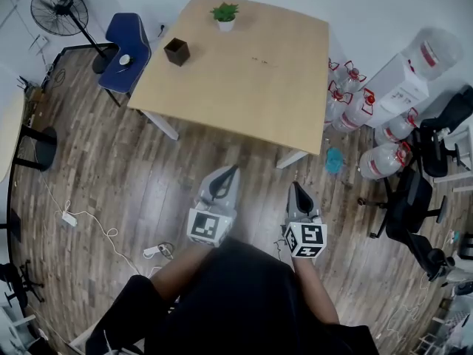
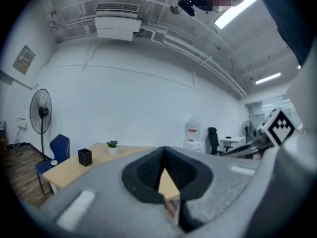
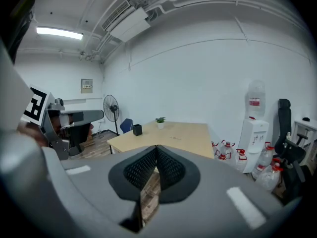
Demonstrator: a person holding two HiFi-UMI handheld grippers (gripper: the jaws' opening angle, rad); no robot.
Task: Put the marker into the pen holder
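Note:
A black square pen holder (image 1: 177, 52) stands near the left edge of the light wooden table (image 1: 295, 109); it also shows in the left gripper view (image 2: 85, 156) and the right gripper view (image 3: 137, 129). A thin dark thing (image 1: 259, 60), maybe the marker, lies mid-table, too small to tell for sure. Both grippers hang over the wooden floor, well short of the table's near edge. My left gripper (image 1: 232, 170) is shut with nothing in it (image 2: 164, 152). So is my right gripper (image 1: 296, 186), its pads meeting empty (image 3: 156, 148).
A small potted plant (image 1: 225, 15) sits at the table's far edge. A blue chair (image 1: 126, 50) and a standing fan (image 1: 59, 9) are left of the table. Water bottles (image 1: 355, 102), a dispenser (image 1: 403, 80) and office chairs (image 1: 421, 198) crowd the right. Cables and a power strip (image 1: 151, 251) lie on the floor.

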